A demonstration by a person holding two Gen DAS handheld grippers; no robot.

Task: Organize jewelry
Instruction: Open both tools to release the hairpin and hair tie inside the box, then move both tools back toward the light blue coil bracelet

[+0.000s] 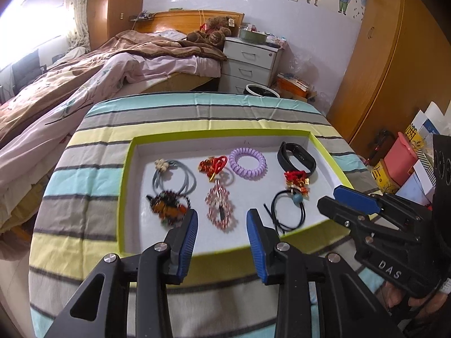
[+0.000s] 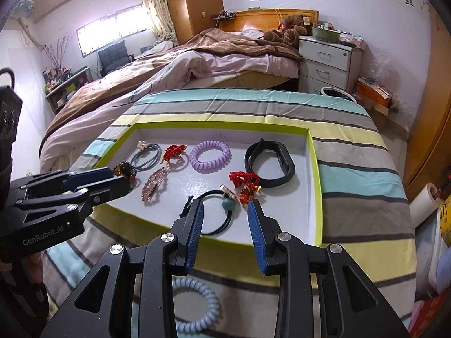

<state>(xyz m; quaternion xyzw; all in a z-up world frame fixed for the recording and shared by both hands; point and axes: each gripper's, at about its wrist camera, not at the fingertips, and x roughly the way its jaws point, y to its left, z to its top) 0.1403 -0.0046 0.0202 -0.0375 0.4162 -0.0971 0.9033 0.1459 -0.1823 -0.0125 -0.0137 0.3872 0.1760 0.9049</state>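
Observation:
A white tray with a lime rim point(image 1: 128, 169) point(image 2: 317, 174) lies on the striped table. It holds a grey hair tie point(image 1: 174, 178), a purple spiral tie point(image 1: 247, 163) point(image 2: 210, 155), a black band point(image 1: 296, 158) point(image 2: 270, 163), red charms point(image 1: 212, 166) point(image 2: 243, 180), a pink beaded clip point(image 1: 220, 207) point(image 2: 153, 184), a dark beaded piece point(image 1: 167, 204) and a black tie with a teal bead point(image 1: 287, 208) point(image 2: 228, 204). My left gripper point(image 1: 222, 219) is open above the tray's near edge. My right gripper point(image 2: 225, 211) is open over the black tie. A blue spiral tie point(image 2: 197, 304) lies on the cloth beneath it.
The striped cloth point(image 1: 197, 112) covers the table. A bed point(image 1: 84, 79) lies behind on the left, a white nightstand point(image 1: 251, 62) behind, a wooden wardrobe point(image 1: 394, 70) on the right. Boxes point(image 1: 400, 163) crowd the floor at right.

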